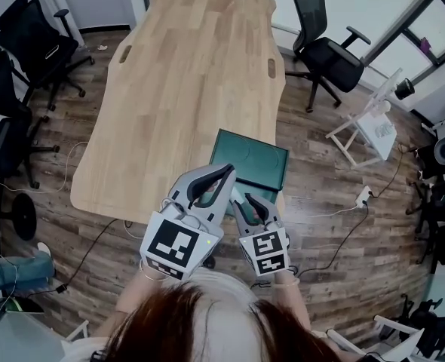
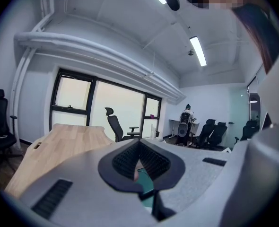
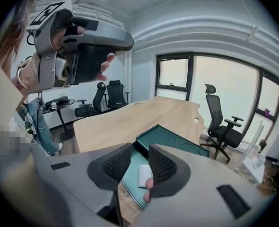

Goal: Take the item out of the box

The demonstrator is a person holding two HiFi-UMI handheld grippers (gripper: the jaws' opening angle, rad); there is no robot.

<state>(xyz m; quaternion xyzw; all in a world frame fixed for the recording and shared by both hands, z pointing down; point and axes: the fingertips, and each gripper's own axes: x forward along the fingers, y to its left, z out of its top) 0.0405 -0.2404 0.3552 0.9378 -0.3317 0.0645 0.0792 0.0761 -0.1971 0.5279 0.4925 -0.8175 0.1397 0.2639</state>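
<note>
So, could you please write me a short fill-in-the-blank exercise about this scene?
1. The open box on the wooden table is ___ in colour.
2. The item lying inside it is ___.
3. The right tongs stand ___, gripping nothing.
Missing words: green; white; open.

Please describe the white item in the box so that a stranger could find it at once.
Find the long wooden table; at its near edge lies an open green box. In its tray lies the white item, small, flat and rounded, the only pale thing against the green.
</note>
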